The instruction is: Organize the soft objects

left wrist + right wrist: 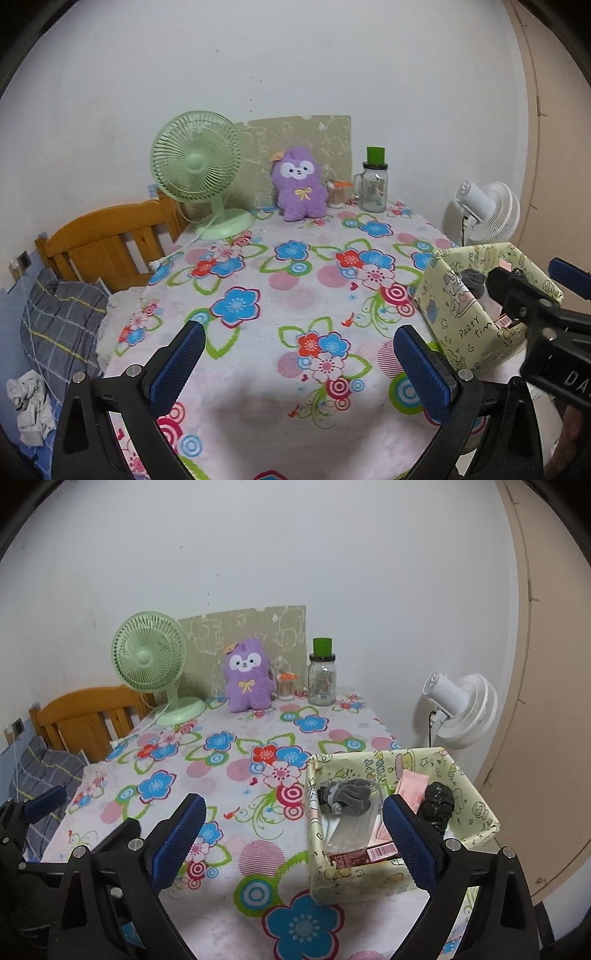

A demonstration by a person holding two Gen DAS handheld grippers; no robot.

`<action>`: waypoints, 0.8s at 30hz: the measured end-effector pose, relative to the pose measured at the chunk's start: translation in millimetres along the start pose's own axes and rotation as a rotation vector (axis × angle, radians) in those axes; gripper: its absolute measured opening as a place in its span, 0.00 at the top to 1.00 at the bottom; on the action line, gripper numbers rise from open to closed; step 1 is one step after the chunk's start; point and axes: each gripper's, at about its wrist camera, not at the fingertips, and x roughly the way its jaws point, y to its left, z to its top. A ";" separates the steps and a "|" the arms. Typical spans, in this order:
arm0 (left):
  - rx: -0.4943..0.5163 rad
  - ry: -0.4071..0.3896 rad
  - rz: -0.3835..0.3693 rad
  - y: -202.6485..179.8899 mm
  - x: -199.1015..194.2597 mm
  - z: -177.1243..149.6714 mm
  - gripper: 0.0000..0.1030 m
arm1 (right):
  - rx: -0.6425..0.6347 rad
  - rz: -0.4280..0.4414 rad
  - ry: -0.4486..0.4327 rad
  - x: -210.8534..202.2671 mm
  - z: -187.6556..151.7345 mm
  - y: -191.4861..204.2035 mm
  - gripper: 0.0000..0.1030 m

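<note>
Your left gripper (299, 363) and right gripper (295, 836) are black plastic frames with silver screws; each carries two ribbed blue finger pads (177, 363).

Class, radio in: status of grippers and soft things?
Left gripper, right gripper open, empty. Grey cloth in box. Plush at table's back.

The table (229, 775) lay bare through its middle and left. The box (476, 812) blocked the near right; green fan (149, 661), plush (246, 675) and jar (322, 679) lined the far edge, seemingly close together.
</note>
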 end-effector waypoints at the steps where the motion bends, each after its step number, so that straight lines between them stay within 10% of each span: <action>1: -0.002 -0.004 0.003 1.7 -2.6 -0.7 0.00 | -0.001 0.003 -0.006 -2.6 -0.2 0.2 0.03; 24: -0.088 -0.090 -0.025 18.3 -38.0 -7.9 0.00 | -0.015 0.008 -0.052 -30.0 -9.3 0.4 0.00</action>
